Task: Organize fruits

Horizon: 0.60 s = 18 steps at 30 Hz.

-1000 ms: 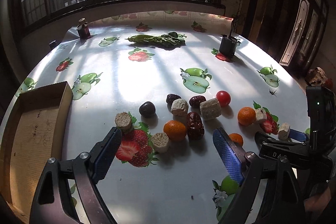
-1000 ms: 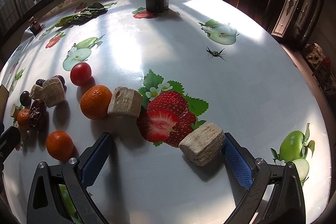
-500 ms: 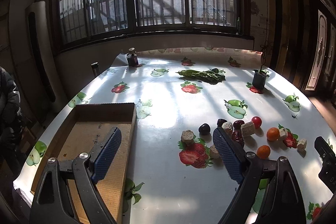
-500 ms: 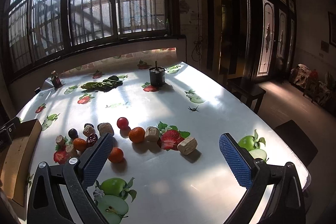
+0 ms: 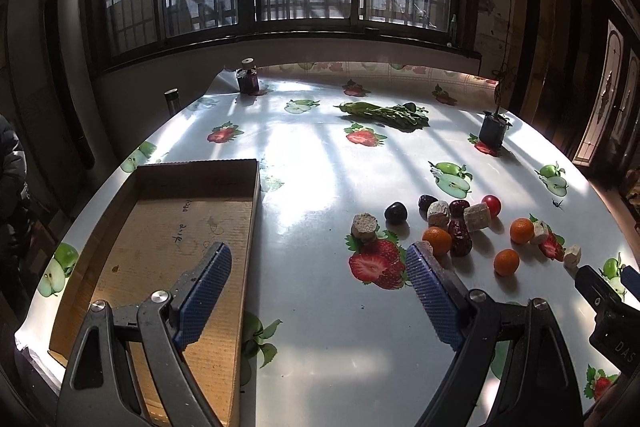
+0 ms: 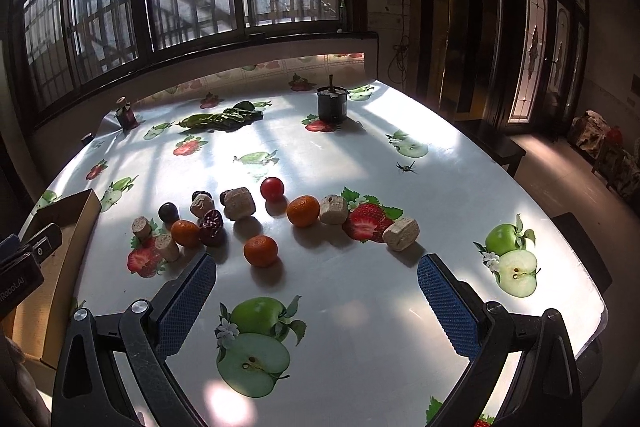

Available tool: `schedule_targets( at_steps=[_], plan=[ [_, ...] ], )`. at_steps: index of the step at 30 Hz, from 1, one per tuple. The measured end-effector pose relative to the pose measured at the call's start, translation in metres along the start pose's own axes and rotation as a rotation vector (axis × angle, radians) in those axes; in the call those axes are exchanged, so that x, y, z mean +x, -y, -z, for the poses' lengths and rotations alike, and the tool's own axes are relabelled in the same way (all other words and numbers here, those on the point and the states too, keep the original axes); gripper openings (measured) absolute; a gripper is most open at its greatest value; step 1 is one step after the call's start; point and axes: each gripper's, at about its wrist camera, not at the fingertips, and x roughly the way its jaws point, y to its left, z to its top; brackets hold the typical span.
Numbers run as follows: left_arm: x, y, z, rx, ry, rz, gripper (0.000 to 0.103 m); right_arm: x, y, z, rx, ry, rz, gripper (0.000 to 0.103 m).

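Note:
A loose group of fruits lies mid-table: three oranges [image 6: 260, 250], a red tomato [image 6: 272, 188], dark plums [image 6: 168, 212], wrinkled red dates [image 6: 212, 221] and several beige cork-like cylinders [image 6: 401, 233]. The same group shows in the left wrist view, with an orange [image 5: 437, 240] just beyond my right finger. An empty cardboard tray [image 5: 172, 227] lies at the left. My left gripper [image 5: 318, 291] is open and empty above the table, between tray and fruits. My right gripper [image 6: 316, 297] is open and empty, held short of the fruits.
The round table [image 6: 360, 307] has a glossy cloth printed with fruit pictures. A bunch of green leaves [image 6: 220, 119], a black pot [image 6: 332, 103] and a small dark bottle [image 6: 126, 115] stand at the far side. A chair [image 6: 580, 247] sits at the right edge.
Both grippers pulled back and up from close over the fruits, then came slightly lower and nearer again. Both stayed open and empty. No fruit moved.

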Motion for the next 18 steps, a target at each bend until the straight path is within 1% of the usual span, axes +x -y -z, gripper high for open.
schedule_targets(
  at_steps=[8,12,14,15,16,18],
  plan=[
    [0.015,0.005,0.002,0.014,-0.043,0.013,0.089,0.009,-0.005,0.002,-0.011,-0.016,-0.022,0.102],
    [0.023,0.006,0.003,0.02,-0.077,0.046,0.089,0.018,0.001,0.003,0.007,-0.038,-0.039,0.102],
    [0.028,-0.001,0.0,0.011,-0.101,0.085,0.089,0.023,0.007,-0.001,0.009,-0.055,-0.052,0.102],
    [0.031,-0.007,-0.003,0.0,-0.112,0.104,0.089,0.027,0.012,-0.004,0.016,-0.071,-0.074,0.102],
    [0.033,-0.017,-0.008,-0.018,-0.119,0.11,0.089,0.03,0.017,-0.009,0.026,-0.086,-0.097,0.102],
    [0.037,-0.032,-0.017,-0.048,-0.126,0.1,0.089,0.036,0.03,-0.018,0.046,-0.108,-0.132,0.102]
  ],
)
